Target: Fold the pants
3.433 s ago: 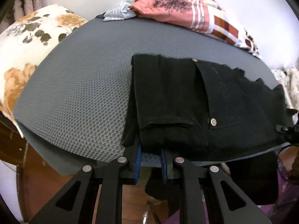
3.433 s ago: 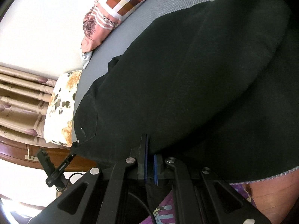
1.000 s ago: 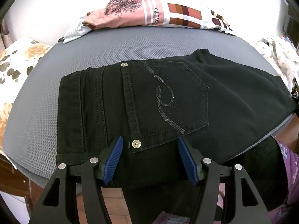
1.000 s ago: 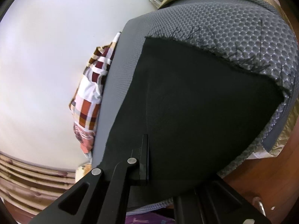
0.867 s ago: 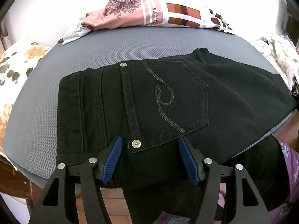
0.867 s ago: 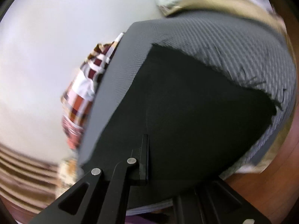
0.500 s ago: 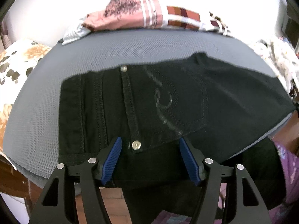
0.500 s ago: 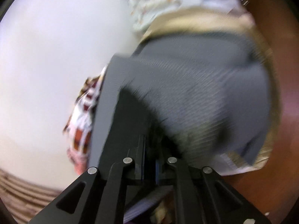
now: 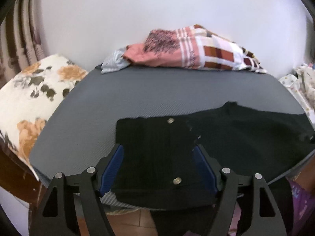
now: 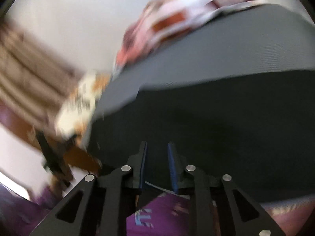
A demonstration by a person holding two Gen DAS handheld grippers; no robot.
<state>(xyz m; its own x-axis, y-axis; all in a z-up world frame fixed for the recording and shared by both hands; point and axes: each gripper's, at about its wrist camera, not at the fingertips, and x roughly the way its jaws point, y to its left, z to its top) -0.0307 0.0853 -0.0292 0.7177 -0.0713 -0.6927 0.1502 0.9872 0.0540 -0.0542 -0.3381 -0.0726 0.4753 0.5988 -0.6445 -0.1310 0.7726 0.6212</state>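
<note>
Black pants (image 9: 206, 137) are lying flat on the grey table (image 9: 157, 90). Left tool (image 9: 159, 169) is spread wide over the waistband. Right tool (image 10: 158, 169) is blurry, its blue pads a bit apart with nothing between them.

pants (image 9: 196, 149) on mat (image 9: 157, 90) front | clothes pile (image 9: 187, 49) behind
</note>
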